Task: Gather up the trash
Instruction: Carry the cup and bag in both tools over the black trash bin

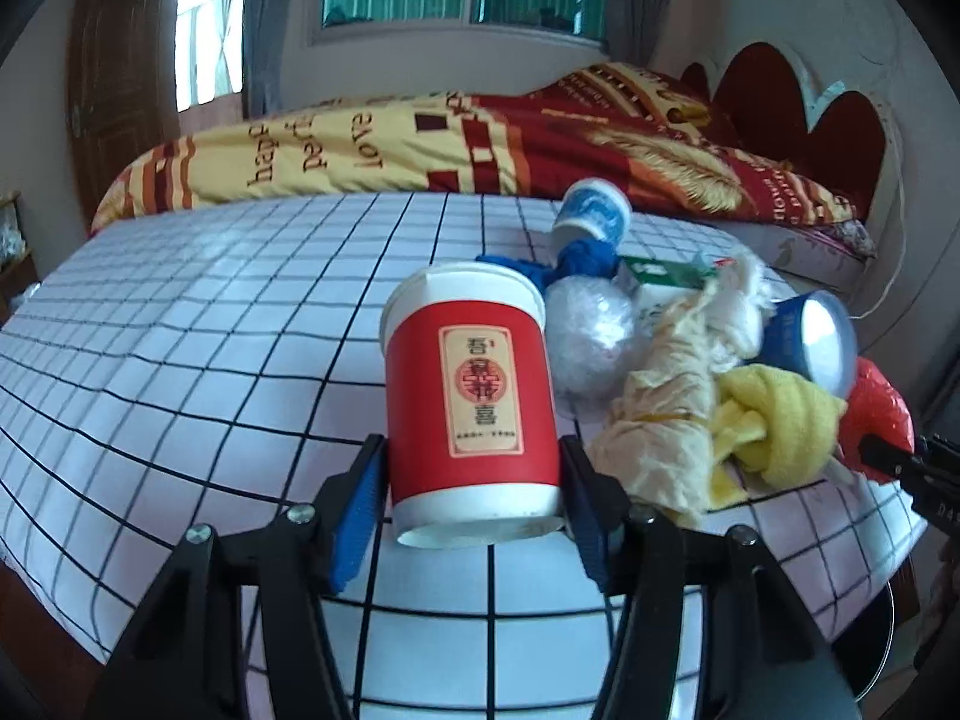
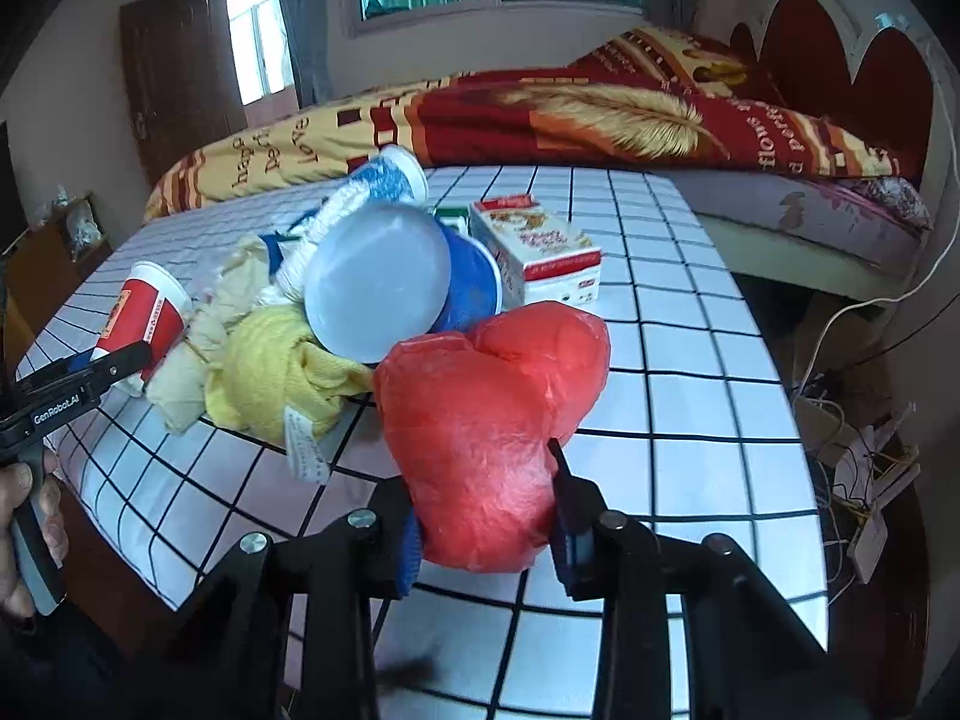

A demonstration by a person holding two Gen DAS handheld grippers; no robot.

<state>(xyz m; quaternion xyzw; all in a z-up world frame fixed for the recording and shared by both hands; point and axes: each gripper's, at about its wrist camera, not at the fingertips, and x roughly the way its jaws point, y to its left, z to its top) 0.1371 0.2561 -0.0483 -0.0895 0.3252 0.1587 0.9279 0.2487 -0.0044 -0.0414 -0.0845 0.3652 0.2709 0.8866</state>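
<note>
Left gripper [image 1: 474, 504] pinches the red cup [image 1: 471, 396], light and crushable; right gripper [image 2: 489, 531] beside it probably squeezes the soft red bag [image 2: 492, 414].

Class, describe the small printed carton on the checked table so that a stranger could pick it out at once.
Start at the checked table in front of the bed. Behind the crumpled red plastic bag, right of the blue bowl, lies the printed carton. It alone is a crisp box, white with red bands; everything around it is soft, crumpled or round.

Red paper cup [image 1: 474, 402] inverted; crumpled red bag [image 2: 486, 438] — both on table.
</note>
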